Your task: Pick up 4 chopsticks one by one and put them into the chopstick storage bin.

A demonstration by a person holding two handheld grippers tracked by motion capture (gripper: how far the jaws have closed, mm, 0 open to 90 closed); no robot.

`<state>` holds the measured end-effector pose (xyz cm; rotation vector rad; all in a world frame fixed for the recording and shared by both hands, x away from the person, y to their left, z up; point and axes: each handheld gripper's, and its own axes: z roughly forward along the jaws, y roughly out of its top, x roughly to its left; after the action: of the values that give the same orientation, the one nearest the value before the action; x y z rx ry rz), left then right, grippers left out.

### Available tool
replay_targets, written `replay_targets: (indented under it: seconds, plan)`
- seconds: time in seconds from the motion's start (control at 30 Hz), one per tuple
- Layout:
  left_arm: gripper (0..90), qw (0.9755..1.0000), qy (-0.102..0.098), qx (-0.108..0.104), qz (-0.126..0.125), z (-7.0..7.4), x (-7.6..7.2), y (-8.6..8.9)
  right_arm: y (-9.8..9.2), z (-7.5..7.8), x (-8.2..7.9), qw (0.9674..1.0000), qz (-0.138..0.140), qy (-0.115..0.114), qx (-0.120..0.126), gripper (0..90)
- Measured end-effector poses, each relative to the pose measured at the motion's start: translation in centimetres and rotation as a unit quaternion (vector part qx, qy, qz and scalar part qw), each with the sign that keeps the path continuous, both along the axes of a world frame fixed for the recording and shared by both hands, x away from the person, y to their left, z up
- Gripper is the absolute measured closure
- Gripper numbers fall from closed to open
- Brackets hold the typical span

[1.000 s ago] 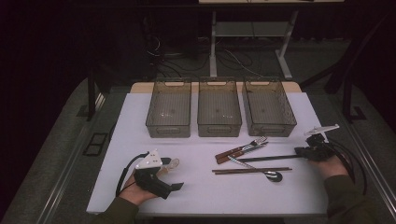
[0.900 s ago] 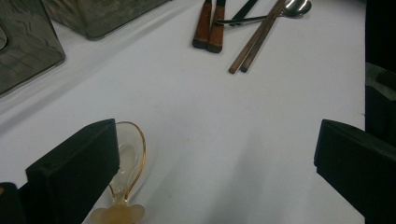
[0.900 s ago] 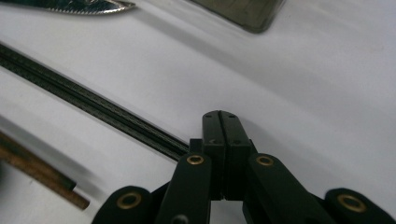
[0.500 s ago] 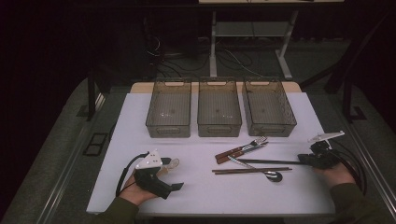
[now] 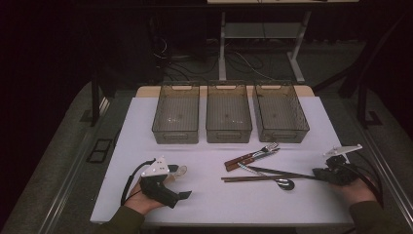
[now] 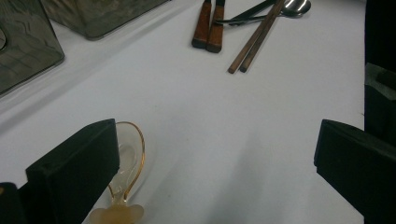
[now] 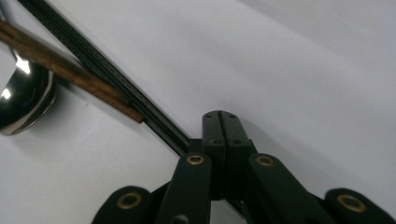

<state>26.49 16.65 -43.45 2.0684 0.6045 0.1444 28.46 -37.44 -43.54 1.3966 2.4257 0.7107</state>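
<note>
Two grippers rest in our hands: the right gripper clamps the black chopsticks low on the white table, while the left gripper gapes wide beside a clear spoon.

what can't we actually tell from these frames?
- Right tongs are shut beside the black chopsticks; pinched or just touching is hidden by the jaws.
- Clear spoon: left jaw covers part of it in the left gripper view.
- Fork: too small in the high view.
</note>
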Motion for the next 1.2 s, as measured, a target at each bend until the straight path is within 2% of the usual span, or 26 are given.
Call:
replay_targets:
  seconds: [0.83, 1.2]
  plan:
    - [0.0, 1.0000, -0.001, 0.004, -0.001, 0.0, 0.0, 0.0, 0.3, 0.2, -3.1, 0.9997, 0.019, 0.014, -0.001, 89.7]
    - [0.0, 1.0000, -0.001, 0.005, -0.002, 0.0, 0.0, 0.0, 0.3, 0.3, -3.9, 0.9996, 0.022, 0.015, -0.003, 89.7]
